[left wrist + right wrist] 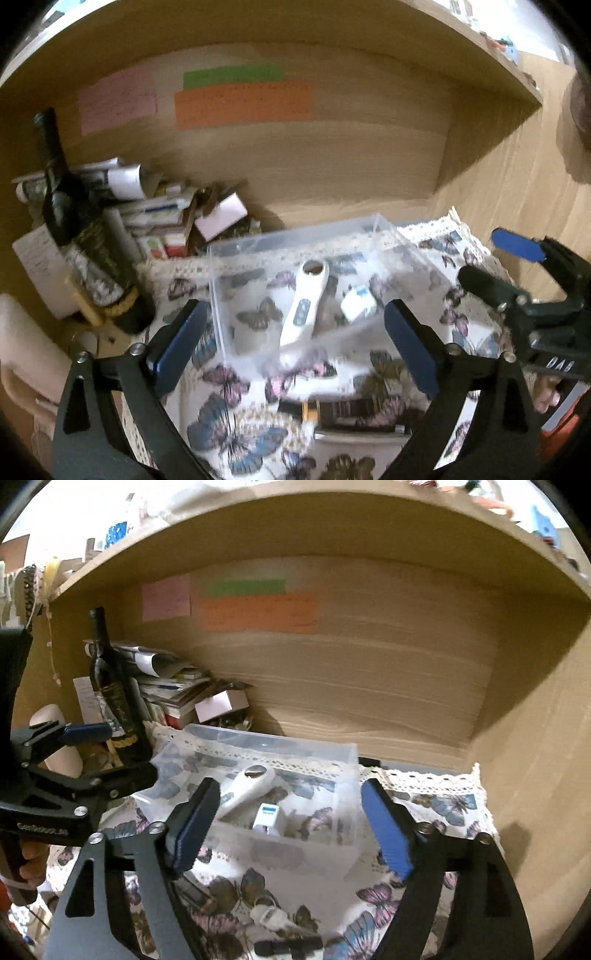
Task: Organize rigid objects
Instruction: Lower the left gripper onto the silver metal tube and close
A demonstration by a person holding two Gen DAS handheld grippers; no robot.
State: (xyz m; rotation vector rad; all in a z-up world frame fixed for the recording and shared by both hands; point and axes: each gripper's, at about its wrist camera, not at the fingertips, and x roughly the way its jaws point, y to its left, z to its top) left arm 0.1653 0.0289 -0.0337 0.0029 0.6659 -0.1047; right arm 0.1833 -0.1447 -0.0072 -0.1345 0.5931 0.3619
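Note:
A clear plastic box stands on a butterfly-print cloth inside a wooden shelf. In it lie a white handheld device with blue buttons and a small white charger. My left gripper is open and empty just in front of the box. My right gripper is open and empty, its fingers on either side of the box's near corner, over the device and charger. A small white object and a black object lie on the cloth below it.
A dark wine bottle stands at the left beside stacked papers and boxes. Coloured notes stick to the shelf's back wall. The right gripper's body shows at the right of the left wrist view. A dark flat item lies on the cloth.

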